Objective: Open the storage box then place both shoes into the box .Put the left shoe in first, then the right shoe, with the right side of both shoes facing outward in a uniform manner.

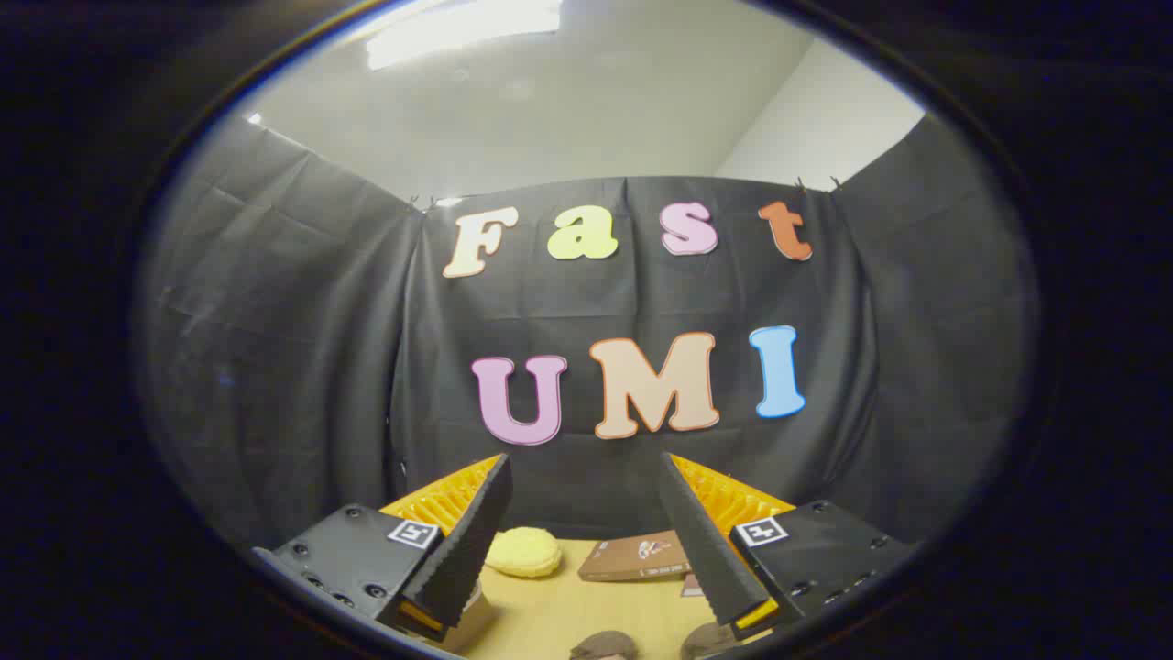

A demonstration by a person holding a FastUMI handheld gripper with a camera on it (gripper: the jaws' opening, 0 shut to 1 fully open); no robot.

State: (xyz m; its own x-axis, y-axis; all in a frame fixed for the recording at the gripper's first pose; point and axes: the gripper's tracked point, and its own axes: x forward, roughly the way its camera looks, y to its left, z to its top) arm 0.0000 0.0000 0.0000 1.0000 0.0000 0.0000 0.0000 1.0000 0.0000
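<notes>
**A:** Where does the gripper (pixel 586 541) stand right now?

**B:** It is held high and looks level at the booth's black cloth wall (pixel 293 367). The two dark ribbed fingers (pixel 472 541) are spread wide apart with nothing between them. Beyond them lies the pale wooden tabletop (pixel 568 605).

**A:** And the storage box?

**B:** I take the flat brown cardboard box with a printed lid (pixel 637 557) to be it, lying closed just beyond the fingers at the far side of the table, close to the cloth. A round yellow spongy pad (pixel 522 552) sits beside it, apart from it, nearer the left finger.

**A:** The shoes?

**B:** Two rounded brown shapes at the near edge of the table, one between the fingers (pixel 605 645) and one under the right finger (pixel 706 639), are probably the toes of the shoes. Too little of them shows to tell left from right.

**A:** So the step in hand is opening the box. How should it go?

**B:** As I judge it, tip the gripper downward first, so the box and its lid edge come properly between the fingers. Keep the fingers open on the approach and pass above the shoes rather than through them. Come at the lid's near edge, not the top face, since a flat lid gives no hold from above. Close on the lip only, then lift in an arc toward the hinge side, slowly, because a light cardboard box may slide or rise with the lid.

**A:** Which side is the hinge?

**B:** I cannot tell from here.
</notes>
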